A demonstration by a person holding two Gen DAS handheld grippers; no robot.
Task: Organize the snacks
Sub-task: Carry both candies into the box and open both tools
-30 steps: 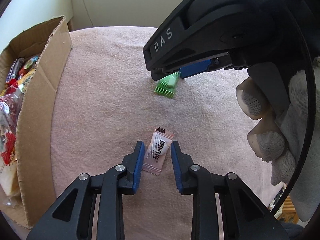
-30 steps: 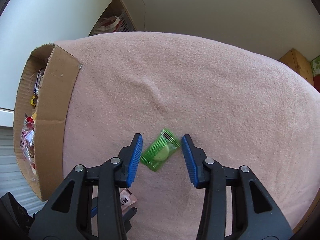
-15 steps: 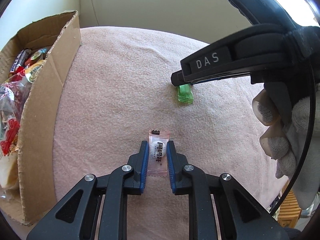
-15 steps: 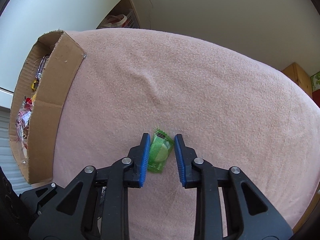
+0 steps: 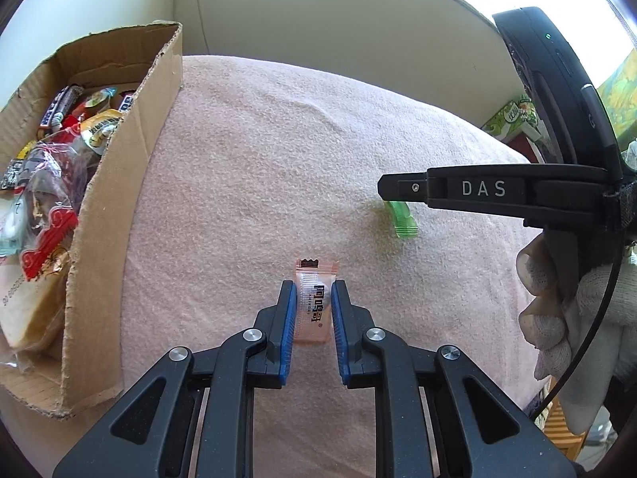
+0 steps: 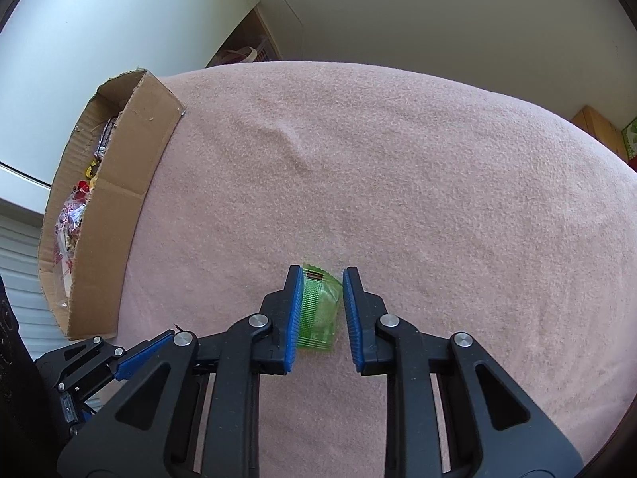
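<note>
Left wrist view showed our left gripper (image 5: 312, 302) clenched on the small pink sachet (image 5: 314, 302), our right gripper (image 6: 320, 302) on the green ribbed sachet (image 6: 318, 310), mid-surface; slick wrappers could slip before reaching the cardboard box (image 5: 115, 183).

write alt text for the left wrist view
The left gripper is shut on a pink candy packet above a pink blanket. A cardboard box of snacks stands at left; the right gripper holds a green packet at right.

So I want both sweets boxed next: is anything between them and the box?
Nothing visible. Bare blanket lies between the pink sweet, the green sweet and the box.
</note>
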